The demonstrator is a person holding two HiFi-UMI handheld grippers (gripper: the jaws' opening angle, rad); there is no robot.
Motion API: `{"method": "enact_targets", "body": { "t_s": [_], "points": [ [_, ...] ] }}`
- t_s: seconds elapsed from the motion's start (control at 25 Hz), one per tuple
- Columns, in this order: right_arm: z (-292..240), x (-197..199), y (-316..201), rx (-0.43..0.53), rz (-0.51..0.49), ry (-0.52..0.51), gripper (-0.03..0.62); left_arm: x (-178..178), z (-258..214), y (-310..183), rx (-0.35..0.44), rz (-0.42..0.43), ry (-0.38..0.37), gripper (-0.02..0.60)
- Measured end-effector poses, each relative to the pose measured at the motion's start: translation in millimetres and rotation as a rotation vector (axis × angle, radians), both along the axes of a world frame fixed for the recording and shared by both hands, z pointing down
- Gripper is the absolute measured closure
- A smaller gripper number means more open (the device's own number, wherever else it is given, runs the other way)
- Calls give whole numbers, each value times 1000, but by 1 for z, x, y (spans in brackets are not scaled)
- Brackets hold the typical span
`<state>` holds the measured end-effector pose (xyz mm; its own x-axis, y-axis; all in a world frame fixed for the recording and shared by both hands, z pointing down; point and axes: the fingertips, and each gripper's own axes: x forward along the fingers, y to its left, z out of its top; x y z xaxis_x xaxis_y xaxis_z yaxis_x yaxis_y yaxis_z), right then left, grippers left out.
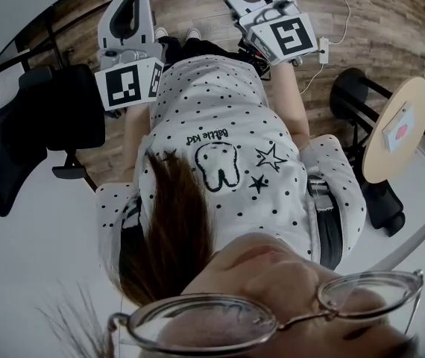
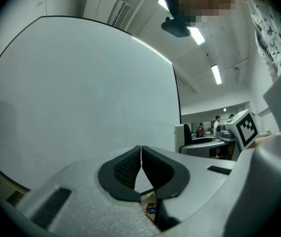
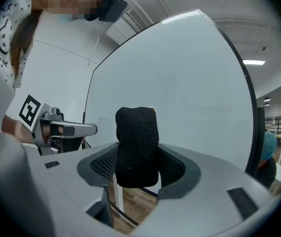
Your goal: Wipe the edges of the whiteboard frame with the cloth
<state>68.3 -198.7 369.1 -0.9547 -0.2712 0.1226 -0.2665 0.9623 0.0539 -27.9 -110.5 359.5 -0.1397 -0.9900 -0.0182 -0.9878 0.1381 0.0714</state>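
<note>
the whiteboard (image 3: pixel 180 83) fills my view, and its dark frame (image 3: pixel 253 98) looks unwiped, so i judge all the wiping is left to do. my left tongs (image 2: pixel 141 174) are pressed together and empty. my right tongs (image 3: pixel 138 168) clamp the black cloth (image 3: pixel 137 132) short of the board. the shirt lettering (image 1: pixel 206 136) is upside down and unclear.

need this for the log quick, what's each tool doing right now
Left tool: closed, jaws together with nothing between them.
Right tool: closed on the black cloth.
</note>
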Motion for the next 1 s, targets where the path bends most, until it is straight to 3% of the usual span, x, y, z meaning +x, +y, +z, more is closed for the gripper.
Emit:
{"method": "enact_targets", "body": {
  "t_s": [1.0],
  "points": [
    [-4, 4, -2, 16, 10, 0, 362, 1, -1, 0, -3, 1, 1, 561]
  ]
}}
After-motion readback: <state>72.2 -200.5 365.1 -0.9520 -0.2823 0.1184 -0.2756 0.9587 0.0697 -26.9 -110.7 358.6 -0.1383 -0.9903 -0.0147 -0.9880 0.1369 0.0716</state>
